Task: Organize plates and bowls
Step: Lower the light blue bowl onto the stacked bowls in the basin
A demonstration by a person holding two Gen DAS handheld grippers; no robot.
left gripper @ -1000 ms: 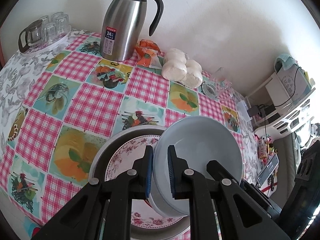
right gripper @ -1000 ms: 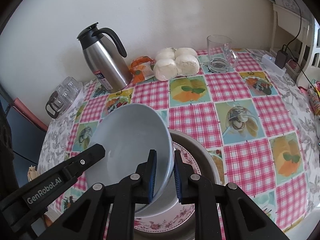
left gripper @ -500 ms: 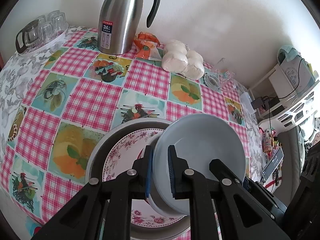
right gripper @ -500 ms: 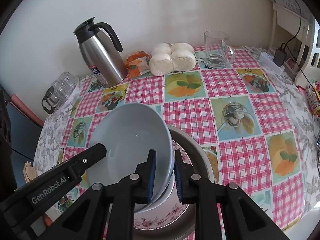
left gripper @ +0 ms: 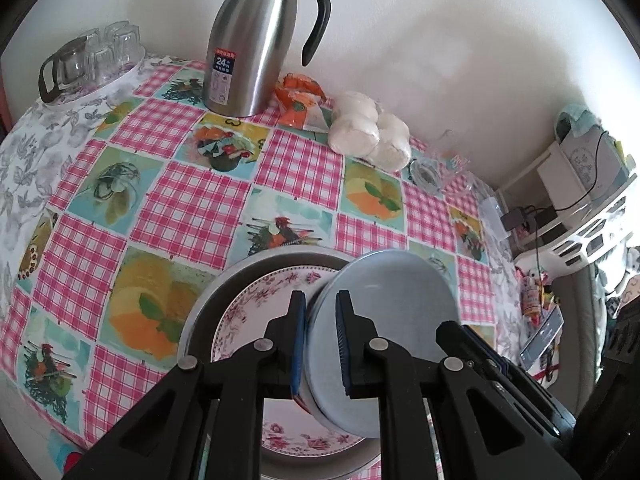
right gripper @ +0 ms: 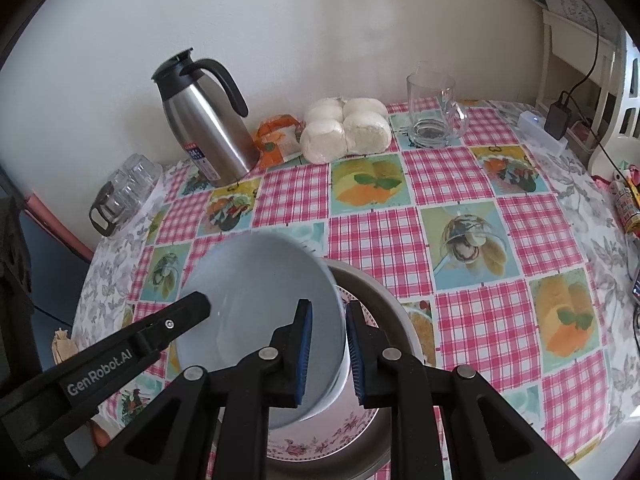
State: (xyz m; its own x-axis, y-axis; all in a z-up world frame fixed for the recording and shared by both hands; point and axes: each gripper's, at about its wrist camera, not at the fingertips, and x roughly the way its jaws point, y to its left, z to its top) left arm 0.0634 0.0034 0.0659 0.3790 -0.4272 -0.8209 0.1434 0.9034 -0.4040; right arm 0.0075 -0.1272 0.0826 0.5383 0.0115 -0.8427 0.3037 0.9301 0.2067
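Compared with a second ago, the view over the checked tablecloth (left gripper: pixel 192 208) has shifted slightly and the steel jug (left gripper: pixel 248 40) sits higher in the left wrist picture, while the grip on the pale blue bowl (right gripper: pixel 260 312) looks unchanged. The left gripper (left gripper: pixel 320 344) pinches the bowl's rim on one side, its blue pads pressed against the wall, and the right gripper (right gripper: pixel 326 354) pinches the opposite rim in the same way, so the bowl is carried between two holds. It hangs tilted over the floral plate (left gripper: pixel 256 308), which lies inside a wider grey dish (left gripper: pixel 208 300); whether the bowl's foot already touches the plate cannot be told, as the gripper bodies hide the underside. Two holds on opposite edges likely keep a smooth, heavy bowl from swinging or slipping, and the position above the plate suggests it is meant to nest on the stack. The glass mug (right gripper: pixel 434 114), the buns (right gripper: pixel 344 128) and the small glasses (left gripper: pixel 100 56) stand well apart at the back of the table.
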